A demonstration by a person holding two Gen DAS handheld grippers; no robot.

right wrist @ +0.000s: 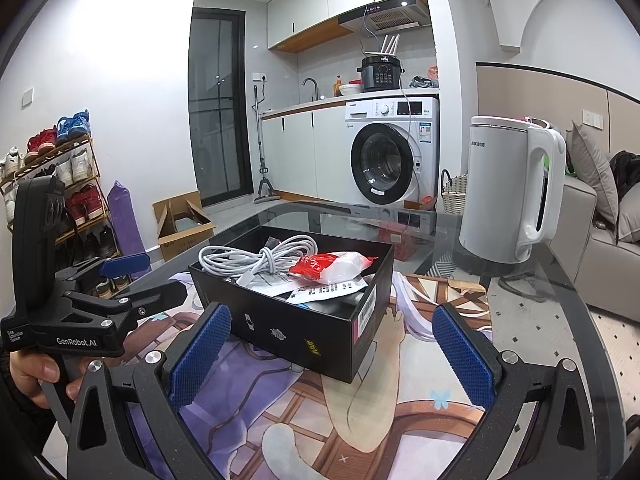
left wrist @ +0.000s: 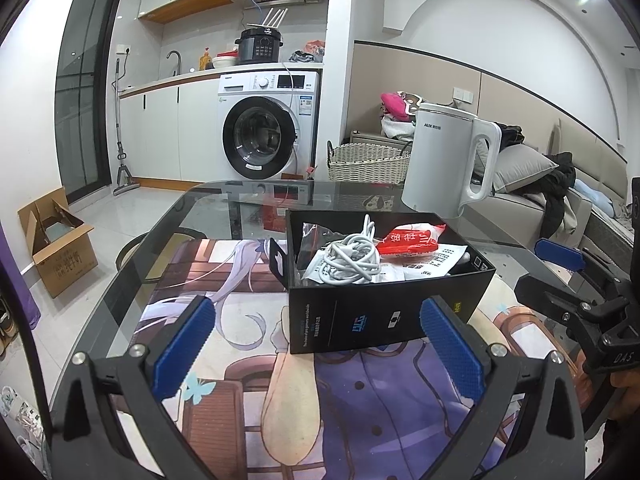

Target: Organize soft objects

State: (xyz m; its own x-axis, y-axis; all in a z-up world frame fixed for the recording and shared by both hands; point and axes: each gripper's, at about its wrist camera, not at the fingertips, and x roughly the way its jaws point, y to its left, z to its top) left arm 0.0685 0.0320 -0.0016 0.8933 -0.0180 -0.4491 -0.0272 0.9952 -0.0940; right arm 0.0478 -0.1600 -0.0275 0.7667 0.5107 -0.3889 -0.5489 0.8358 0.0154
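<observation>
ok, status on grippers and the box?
Left gripper open, empty. Right gripper open, empty. Cable and red packet in black box. Kettle behind, clear.

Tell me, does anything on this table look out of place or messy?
Nothing looks spilled or broken. The black box sits at an angle on the printed mat, holding a loosely bundled white cable, a red-and-white packet and papers. The white kettle stands upright. Both claws are open and empty.
</observation>
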